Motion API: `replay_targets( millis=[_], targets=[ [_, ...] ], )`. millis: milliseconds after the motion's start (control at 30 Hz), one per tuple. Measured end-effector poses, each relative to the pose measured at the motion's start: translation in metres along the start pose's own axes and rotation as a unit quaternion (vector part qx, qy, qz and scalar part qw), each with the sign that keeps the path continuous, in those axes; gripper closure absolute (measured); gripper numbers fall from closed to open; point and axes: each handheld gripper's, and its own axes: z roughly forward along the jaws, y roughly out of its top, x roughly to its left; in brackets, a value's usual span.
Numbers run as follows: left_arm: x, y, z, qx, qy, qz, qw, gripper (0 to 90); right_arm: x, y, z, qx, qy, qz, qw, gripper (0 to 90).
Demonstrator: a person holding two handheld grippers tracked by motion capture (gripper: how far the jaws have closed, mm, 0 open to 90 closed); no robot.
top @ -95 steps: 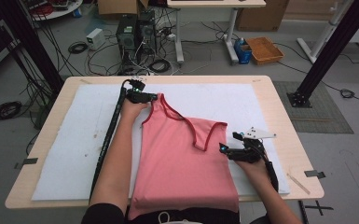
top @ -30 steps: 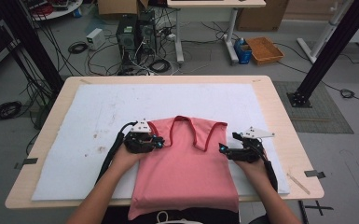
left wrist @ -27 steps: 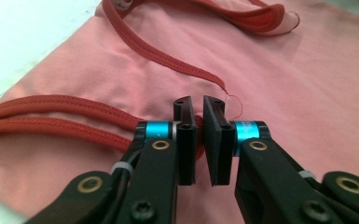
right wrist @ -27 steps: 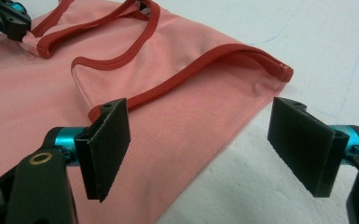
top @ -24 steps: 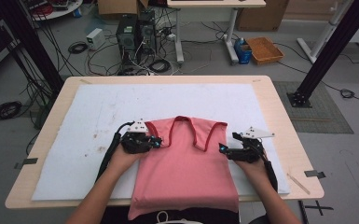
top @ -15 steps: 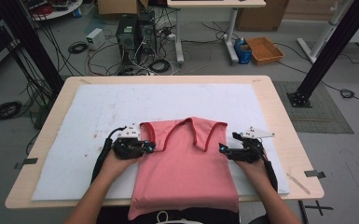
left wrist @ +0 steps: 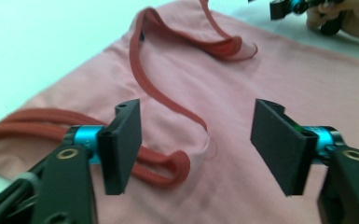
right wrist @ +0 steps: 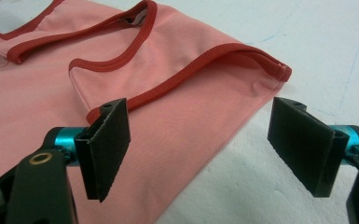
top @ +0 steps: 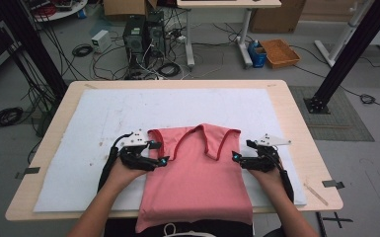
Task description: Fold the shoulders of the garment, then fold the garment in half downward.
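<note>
Between the spread fingers of the left gripper (left wrist: 196, 144) lies the pink top (left wrist: 279, 88); the right gripper (right wrist: 198, 149), fingers likewise apart, straddles its edge.

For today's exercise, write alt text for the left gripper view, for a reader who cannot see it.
The left gripper hangs with its two black jaws wide open just above a pink tank top spread on a white mat. A dark red trimmed strap curls between the jaws.
</note>
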Motion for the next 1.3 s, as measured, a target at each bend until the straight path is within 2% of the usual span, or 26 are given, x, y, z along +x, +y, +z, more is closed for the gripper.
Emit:
replay_targets(
  millis=[167,267,467,633,833,1033,1133,1233,1300],
  targets=[
    [0.003,-0.001,-0.002,0.004,0.014,-0.010,0.9998,26.3,0.000,0.000,0.001,0.006,-0.003,0.001,1.0000,20.8],
    [0.002,0.001,-0.004,-0.009,0.009,-0.009,0.9999,23.3,0.000,0.001,0.001,0.006,-0.003,0.002,1.0000,20.8],
    [0.007,0.000,-0.008,-0.015,0.020,-0.017,0.9996,23.3,-0.002,0.001,0.002,0.011,0.002,0.015,0.9998,20.8],
    [0.011,-0.002,-0.008,-0.018,0.026,-0.027,0.9991,23.3,-0.002,0.001,0.001,0.006,-0.002,0.011,0.9999,20.8],
    [0.012,-0.002,-0.007,-0.012,0.029,-0.029,0.9991,23.3,0.000,0.001,0.000,0.000,-0.005,0.006,1.0000,20.8],
    [0.017,-0.003,-0.013,-0.021,0.039,-0.038,0.9983,23.3,-0.004,0.001,-0.002,-0.011,-0.002,0.024,0.9996,20.8],
    [0.022,-0.004,-0.016,-0.022,0.049,-0.045,0.9975,23.3,-0.005,0.003,-0.002,-0.017,-0.004,0.022,0.9996,20.8],
    [0.030,-0.003,-0.021,-0.017,0.072,-0.051,0.9960,23.3,-0.008,0.008,-0.001,-0.022,-0.004,0.021,0.9995,20.8],
    [0.038,-0.003,-0.023,-0.013,0.088,-0.058,0.9943,23.3,-0.013,0.013,-0.001,-0.012,-0.006,0.020,0.9997,20.7]
  ],
)
